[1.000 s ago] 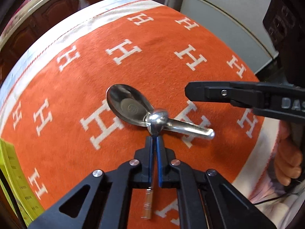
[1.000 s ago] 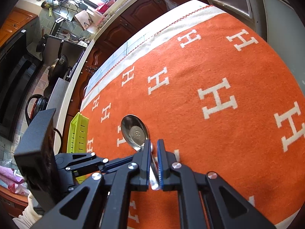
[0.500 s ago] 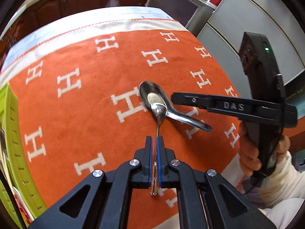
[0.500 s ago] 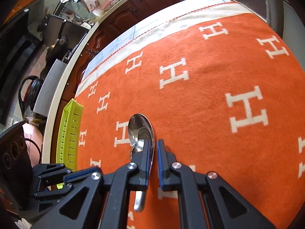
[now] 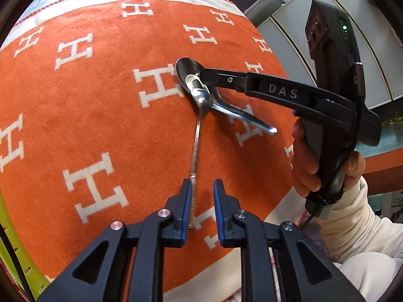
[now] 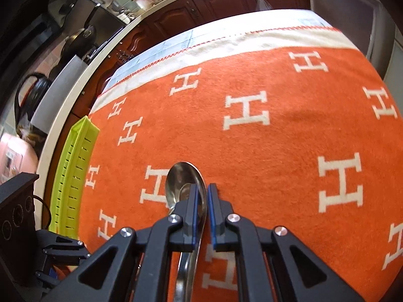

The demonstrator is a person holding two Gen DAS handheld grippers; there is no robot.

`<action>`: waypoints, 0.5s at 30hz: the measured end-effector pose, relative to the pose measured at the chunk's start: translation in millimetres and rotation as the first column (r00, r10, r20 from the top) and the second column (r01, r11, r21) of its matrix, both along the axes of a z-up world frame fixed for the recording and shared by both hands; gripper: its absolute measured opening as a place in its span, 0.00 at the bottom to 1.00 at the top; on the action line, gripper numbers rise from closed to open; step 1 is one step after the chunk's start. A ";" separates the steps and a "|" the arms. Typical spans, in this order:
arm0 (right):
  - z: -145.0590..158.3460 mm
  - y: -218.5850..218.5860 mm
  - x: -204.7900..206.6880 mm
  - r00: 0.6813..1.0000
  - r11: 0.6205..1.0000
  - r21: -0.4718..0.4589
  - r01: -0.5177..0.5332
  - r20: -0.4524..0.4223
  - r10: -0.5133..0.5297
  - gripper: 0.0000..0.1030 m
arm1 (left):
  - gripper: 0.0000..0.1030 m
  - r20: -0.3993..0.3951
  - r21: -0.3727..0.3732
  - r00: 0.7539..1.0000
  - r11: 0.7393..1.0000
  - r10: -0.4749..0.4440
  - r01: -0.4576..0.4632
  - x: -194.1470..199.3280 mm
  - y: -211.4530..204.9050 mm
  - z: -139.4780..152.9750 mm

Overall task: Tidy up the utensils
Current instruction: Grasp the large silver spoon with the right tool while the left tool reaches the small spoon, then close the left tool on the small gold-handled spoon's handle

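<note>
Claw state first: the left claw (image 5: 202, 202) stands open, its blue-padded jaws parted around the tail end of a slim teaspoon (image 5: 197, 136) whose handle lies against the left pad without being pinched. The right claw (image 6: 202, 209) has its jaws drawn close about the rim of a large soup spoon (image 6: 185, 183), with a sliver of gap showing on the right side, so whether it truly grips the metal I cannot tell. Both spoons lie on the orange blanket (image 5: 100, 115) with white H letters that covers the bench, the teaspoon's bowl resting on the neck of the soup spoon, whose stubby handle points away to the right. Risk, as I judge it, lies in that overlap: lifting the soup spoon by its thin, slick rim could let it twist out of the pads, and its rising neck would flip or drag the teaspoon lying across it. The loose teaspoon could equally skid if the left jaws close off-centre. Out at the far left edge of the blanket, well apart from both spoons, sits the lime-green slotted tray (image 6: 75, 176), probably their destination.
</note>
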State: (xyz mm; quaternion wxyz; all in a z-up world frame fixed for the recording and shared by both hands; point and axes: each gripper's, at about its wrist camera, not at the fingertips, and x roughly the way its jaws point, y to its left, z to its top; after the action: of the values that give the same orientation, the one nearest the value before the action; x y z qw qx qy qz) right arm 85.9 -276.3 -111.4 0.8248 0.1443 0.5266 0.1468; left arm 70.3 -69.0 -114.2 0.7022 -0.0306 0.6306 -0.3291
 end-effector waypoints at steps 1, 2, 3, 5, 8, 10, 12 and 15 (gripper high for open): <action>0.9 3.6 -1.9 1.000 1.000 -0.026 -0.009 0.017 0.009 0.07 | 0.15 -0.006 0.003 1.000 1.000 -0.003 0.003 -1.2 -1.1 -2.5; 1.6 6.6 -3.2 0.999 0.999 -0.048 -0.016 0.028 0.017 0.07 | 0.16 -0.010 0.005 1.000 1.000 -0.004 0.004 -2.2 -3.1 -5.4; 2.7 10.8 -5.0 0.999 0.996 -0.081 -0.026 0.043 0.029 0.07 | 0.18 -0.003 0.001 1.000 1.000 -0.002 0.002 -2.6 -5.6 -6.7; 4.2 17.3 -7.9 0.997 0.990 -0.133 -0.034 0.064 0.043 0.07 | 0.18 0.010 0.017 1.000 1.000 -0.012 0.012 -4.8 -9.8 -6.1; 4.6 18.3 -10.4 0.996 0.989 -0.146 -0.023 0.078 0.035 0.05 | 0.18 0.030 0.045 0.999 0.999 -0.021 0.019 -9.6 -16.5 -3.4; 3.5 14.9 -11.6 0.997 0.993 -0.122 -0.010 0.076 0.020 0.03 | 0.18 0.049 0.068 0.998 0.997 -0.029 0.026 -12.0 -25.7 -1.7; 2.6 9.9 -12.6 0.998 0.996 -0.084 0.001 0.064 0.004 0.02 | 0.18 0.070 0.100 0.997 0.994 -0.045 0.038 -13.5 -34.3 0.1; 2.5 6.3 -15.3 0.998 0.998 -0.065 0.007 0.057 -0.003 0.01 | 0.17 0.093 0.140 0.993 0.989 -0.071 0.058 -18.6 -45.9 1.2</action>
State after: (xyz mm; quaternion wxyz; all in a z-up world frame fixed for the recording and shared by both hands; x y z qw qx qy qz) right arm 70.6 -270.0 -108.8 0.8442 0.1144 0.5069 0.1315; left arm 51.7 -115.0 -113.0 0.7217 0.0541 0.6172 -0.3087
